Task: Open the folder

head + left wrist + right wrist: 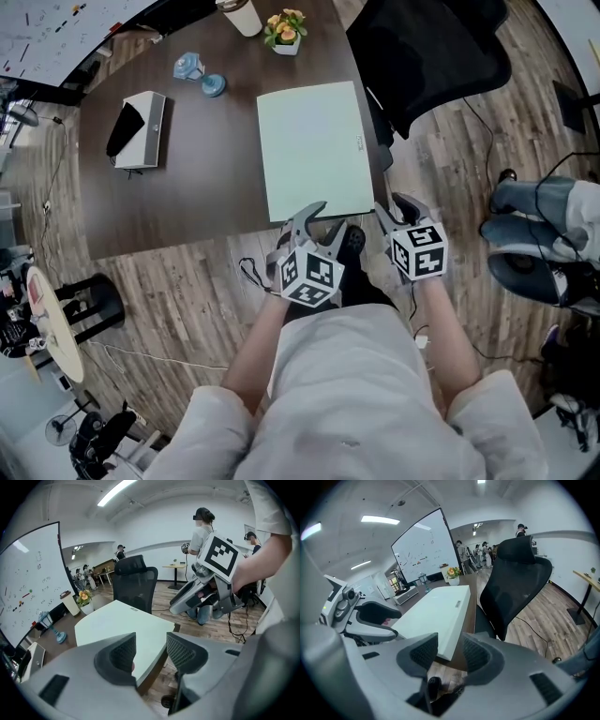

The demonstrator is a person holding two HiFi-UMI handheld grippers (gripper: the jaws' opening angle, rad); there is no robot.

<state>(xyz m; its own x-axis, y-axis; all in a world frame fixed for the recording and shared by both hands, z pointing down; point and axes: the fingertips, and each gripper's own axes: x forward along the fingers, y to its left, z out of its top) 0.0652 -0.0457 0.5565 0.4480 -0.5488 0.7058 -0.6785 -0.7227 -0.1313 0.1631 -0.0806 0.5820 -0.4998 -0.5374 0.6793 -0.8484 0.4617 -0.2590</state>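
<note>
Approach step in hand: the pale green folder (314,145) lies closed near the table (206,187) edge, at 12 o'clock from both tongs. Left gripper (323,223) and right gripper (398,211) hover just short of it, jaws apart, holding nothing. Next move likely calls for catching the cover's free edge. Office chair (431,56) at 2 o'clock crowds the right side; flower pot (285,31) and white box (141,129) stand well clear

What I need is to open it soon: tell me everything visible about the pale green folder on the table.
The folder is a pale green, flat rectangle, closed, lying on the dark table along its right edge, with a small label near that side. Nothing lies on it. The left gripper and right gripper hover by its near edge, open.
</note>
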